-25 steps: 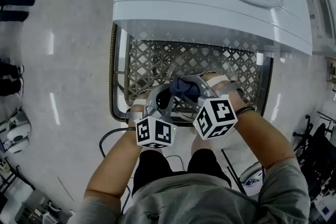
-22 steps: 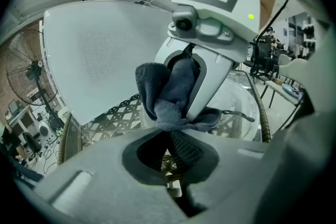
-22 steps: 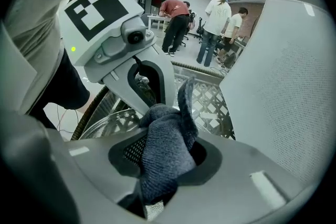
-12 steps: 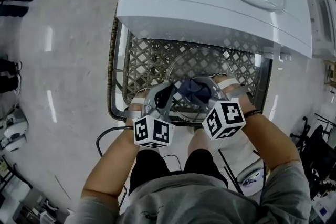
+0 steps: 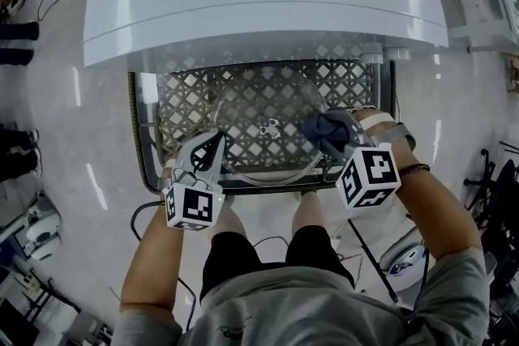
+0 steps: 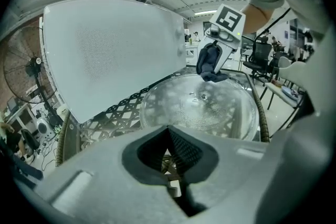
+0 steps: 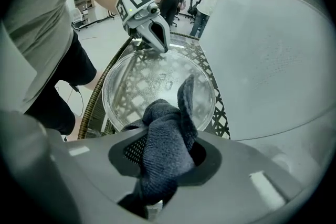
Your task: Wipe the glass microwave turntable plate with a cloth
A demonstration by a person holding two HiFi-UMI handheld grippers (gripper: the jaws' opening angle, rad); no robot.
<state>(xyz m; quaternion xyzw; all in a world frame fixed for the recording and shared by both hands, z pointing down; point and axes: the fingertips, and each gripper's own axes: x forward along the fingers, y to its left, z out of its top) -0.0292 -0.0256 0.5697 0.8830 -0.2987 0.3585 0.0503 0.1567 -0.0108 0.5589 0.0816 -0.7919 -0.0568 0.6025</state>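
Observation:
The clear glass turntable plate [image 5: 263, 126] lies flat on a lattice table [image 5: 182, 97] in front of a white microwave [image 5: 259, 4]. My right gripper [image 5: 331, 135] is shut on a dark blue cloth [image 5: 322, 127], which bulges out of its jaws [image 7: 164, 147] over the plate's right rim. In the left gripper view the cloth [image 6: 209, 64] hangs just above the plate's far edge. My left gripper [image 5: 213, 151] is shut with nothing between its jaws. Its tip sits at the plate's left rim [image 7: 159, 45]. I cannot tell whether it presses on the glass.
The microwave's white body overhangs the back of the table, close behind the plate [image 6: 199, 107]. A rattan rim [image 5: 136, 134] edges the table. A cable [image 5: 154, 215] lies on the floor by my legs. A fan [image 6: 23, 68] and office chairs [image 6: 261, 52] stand farther off.
The two grippers have drawn apart. The right one carried the cloth from the plate's front part to its right rim, and the left one shifted to the left rim. The head view tilted forward.

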